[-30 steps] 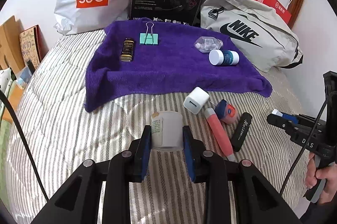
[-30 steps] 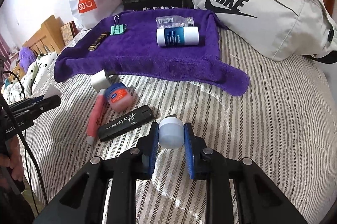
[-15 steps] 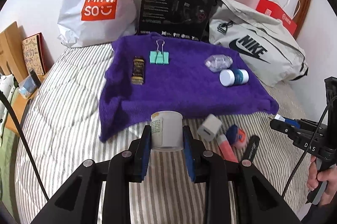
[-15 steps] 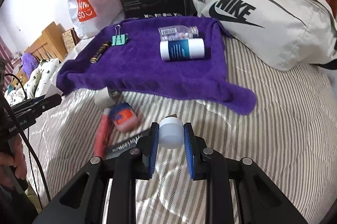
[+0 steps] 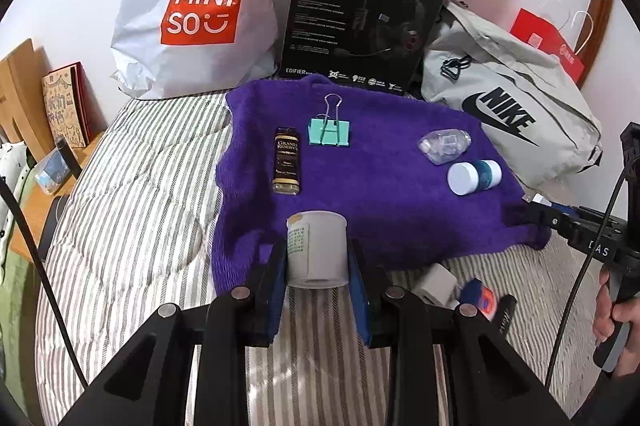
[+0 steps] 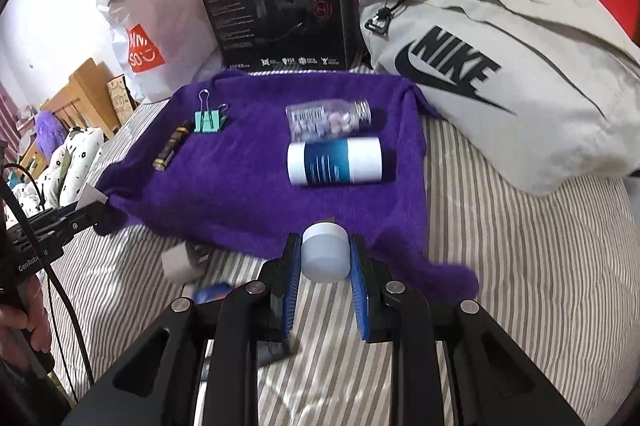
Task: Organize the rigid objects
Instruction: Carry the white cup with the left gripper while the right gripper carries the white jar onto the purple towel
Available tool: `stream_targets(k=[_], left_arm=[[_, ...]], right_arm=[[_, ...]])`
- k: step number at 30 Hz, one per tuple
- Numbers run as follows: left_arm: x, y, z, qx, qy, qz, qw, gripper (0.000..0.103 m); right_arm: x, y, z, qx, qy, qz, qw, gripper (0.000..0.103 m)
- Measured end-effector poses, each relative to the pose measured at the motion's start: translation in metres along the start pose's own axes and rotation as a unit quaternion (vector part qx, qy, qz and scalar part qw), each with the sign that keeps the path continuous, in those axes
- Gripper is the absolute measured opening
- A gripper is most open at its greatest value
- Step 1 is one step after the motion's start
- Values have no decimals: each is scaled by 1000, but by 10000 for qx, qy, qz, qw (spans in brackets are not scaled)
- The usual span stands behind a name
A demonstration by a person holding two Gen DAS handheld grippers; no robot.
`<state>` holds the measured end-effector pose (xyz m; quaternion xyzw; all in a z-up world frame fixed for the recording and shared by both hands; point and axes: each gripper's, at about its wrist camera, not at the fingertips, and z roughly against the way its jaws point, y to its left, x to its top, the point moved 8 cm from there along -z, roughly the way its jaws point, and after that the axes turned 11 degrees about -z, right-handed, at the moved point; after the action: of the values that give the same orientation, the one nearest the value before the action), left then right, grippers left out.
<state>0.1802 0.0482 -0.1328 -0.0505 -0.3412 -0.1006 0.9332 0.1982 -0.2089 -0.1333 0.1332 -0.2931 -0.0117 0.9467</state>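
Observation:
My left gripper (image 5: pixel 317 258) is shut on a white cup-like container (image 5: pixel 317 246), held above the front edge of the purple towel (image 5: pixel 376 185). My right gripper (image 6: pixel 324 258) is shut on a small pale blue jar (image 6: pixel 324 252) above the towel's near edge (image 6: pixel 248 177). On the towel lie a dark mini bottle (image 5: pixel 287 165), a green binder clip (image 5: pixel 329 131), a clear pill bottle (image 6: pixel 329 119) and a white-and-blue bottle (image 6: pixel 334 161). A white charger (image 5: pixel 434 284), a blue-and-red tin (image 5: pixel 480 300) and a black tube (image 5: pixel 505 314) lie on the striped bed.
A Miniso bag (image 5: pixel 196 5), a black headset box (image 5: pixel 360 21) and a grey Nike bag (image 6: pixel 500 73) stand behind the towel. Wooden furniture (image 5: pixel 24 97) is at the left edge of the bed. The right gripper shows in the left view (image 5: pixel 580 234).
Both grippers have moved forward toward the towel with their objects still held. The loose items on the bed have slid down and partly behind the fingers.

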Motion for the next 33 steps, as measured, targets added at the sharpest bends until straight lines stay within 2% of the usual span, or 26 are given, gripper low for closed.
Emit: stream_targets(k=[11, 16, 24, 33], left_arm=[[20, 2, -26, 67, 145, -94, 9998, 27], [22, 10, -39, 177, 343, -52, 9992, 27], [22, 17, -60, 312, 594, -90, 9977, 27], [20, 12, -78, 523, 818, -351, 9947, 27]], right_arm=[[19, 6, -21, -5, 91, 93, 9999, 24], [22, 4, -33, -34, 173, 123, 9998, 24], [18, 0, -57, -117, 398, 160, 9990, 24], [11, 5, -77, -186, 569, 352, 9976, 24]])
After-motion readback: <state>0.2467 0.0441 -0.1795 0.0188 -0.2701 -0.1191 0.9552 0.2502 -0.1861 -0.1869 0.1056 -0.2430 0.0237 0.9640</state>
